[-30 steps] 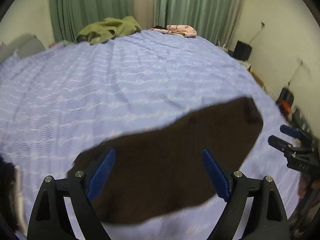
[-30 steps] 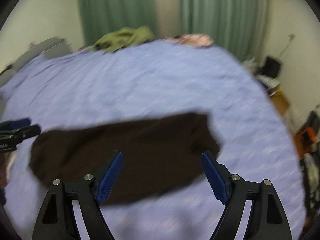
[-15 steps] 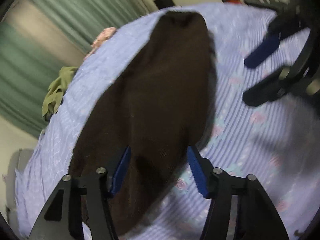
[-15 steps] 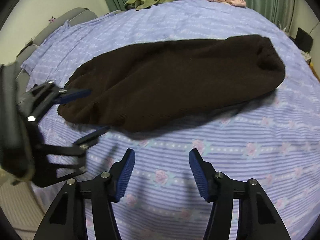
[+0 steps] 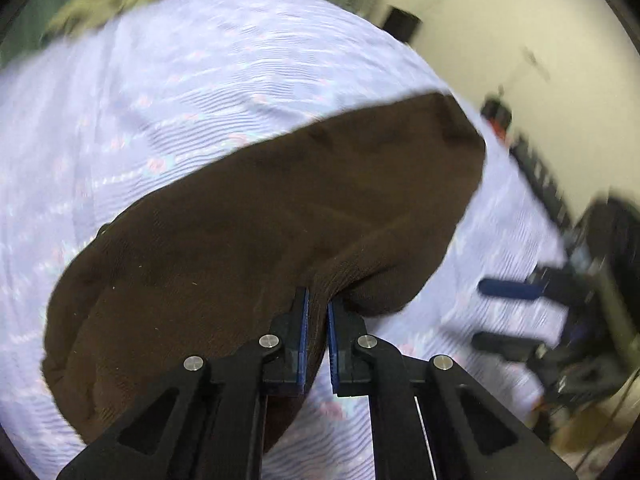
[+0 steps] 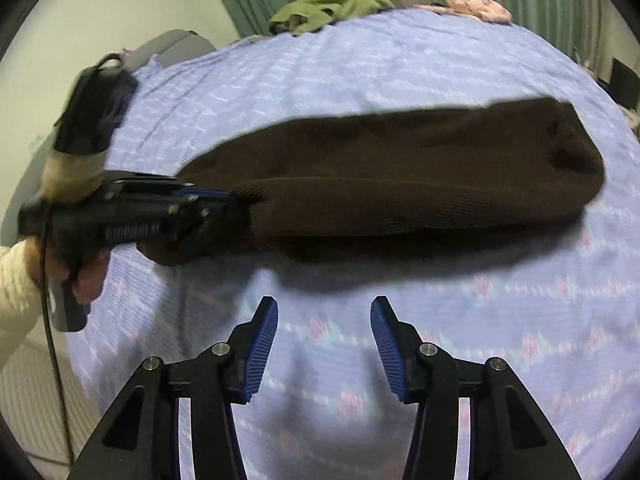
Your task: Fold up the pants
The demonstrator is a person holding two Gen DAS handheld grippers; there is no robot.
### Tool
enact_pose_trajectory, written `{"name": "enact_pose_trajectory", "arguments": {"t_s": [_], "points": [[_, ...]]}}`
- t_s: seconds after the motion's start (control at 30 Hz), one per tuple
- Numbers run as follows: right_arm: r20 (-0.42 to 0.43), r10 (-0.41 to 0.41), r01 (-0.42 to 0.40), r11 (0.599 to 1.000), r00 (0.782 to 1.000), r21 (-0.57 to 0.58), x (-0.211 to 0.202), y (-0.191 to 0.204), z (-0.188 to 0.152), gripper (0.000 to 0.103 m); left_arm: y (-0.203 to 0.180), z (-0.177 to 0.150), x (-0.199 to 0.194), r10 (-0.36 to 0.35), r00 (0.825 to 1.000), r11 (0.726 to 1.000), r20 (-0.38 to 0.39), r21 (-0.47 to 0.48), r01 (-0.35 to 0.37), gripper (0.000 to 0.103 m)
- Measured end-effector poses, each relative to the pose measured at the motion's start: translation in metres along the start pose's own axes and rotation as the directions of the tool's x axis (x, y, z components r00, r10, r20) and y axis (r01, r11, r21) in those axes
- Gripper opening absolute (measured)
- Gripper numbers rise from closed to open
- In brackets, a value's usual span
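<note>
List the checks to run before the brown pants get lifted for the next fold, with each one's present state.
1. Left claw shut on the brown pants: ok; a ridge of fabric is pinched between its blue pads.
2. Right claw gripping the pants: not ok; its jaws are closing over bare bedsheet, short of the near edge, with nothing between them.
3. Pants lying in one long strip: ok, as seen in the right wrist view.
4. Room on the sheet beyond the pants: ok; the green garment and the pink garment lie at the far edge.
5. Layers caught by the left claw: cannot tell.
</note>
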State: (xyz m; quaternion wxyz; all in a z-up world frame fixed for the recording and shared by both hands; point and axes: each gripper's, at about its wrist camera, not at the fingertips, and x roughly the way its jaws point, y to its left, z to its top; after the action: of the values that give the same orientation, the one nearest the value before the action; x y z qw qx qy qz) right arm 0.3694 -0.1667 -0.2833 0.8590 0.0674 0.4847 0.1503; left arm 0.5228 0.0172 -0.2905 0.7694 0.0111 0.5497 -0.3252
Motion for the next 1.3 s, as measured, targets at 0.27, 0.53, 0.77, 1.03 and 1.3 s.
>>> {"name": "enact_pose_trajectory", "arguments": {"t_s": [0.27, 0.53, 0.77, 1.03, 1.3], "points": [[0.026, 0.084, -0.081, 0.99, 0.996, -0.116, 0.035, 0.022, 0.054, 0.05, 0.025, 0.003, 0.004, -0.078, 0.997, 0.991, -0.006, -0.107, 0.077, 0.01], [-0.102, 0.18, -0.19, 0.976, 0.978, -0.103, 0.083, 0.021, 0.078, 0.05, 0.026, -0.005, 0.004, -0.089, 0.996, 0.991, -0.021, -0.101, 0.087, 0.012], [-0.155, 0.174, -0.189, 0.978, 0.972, -0.089, 0.088, 0.02, 0.055, 0.027, 0.03, -0.004, -0.048, 0.049, 0.992, 0.998, 0.119, -0.052, -0.043, 0.086], [-0.154, 0.129, -0.123, 0.991, 0.98, 0.051, 0.077, 0.018, 0.011, 0.018, 0.033, 0.031, 0.009, 0.26, 0.966, 0.956, -0.002, 0.143, -0.257, 0.078], [-0.152, 0.1, -0.081, 0.988, 0.983, 0.131, 0.064, 0.013, 0.003, 0.017, 0.042, 0.035, 0.051, 0.369, 0.928, 0.924, -0.05, 0.126, -0.361, 0.043]]}}
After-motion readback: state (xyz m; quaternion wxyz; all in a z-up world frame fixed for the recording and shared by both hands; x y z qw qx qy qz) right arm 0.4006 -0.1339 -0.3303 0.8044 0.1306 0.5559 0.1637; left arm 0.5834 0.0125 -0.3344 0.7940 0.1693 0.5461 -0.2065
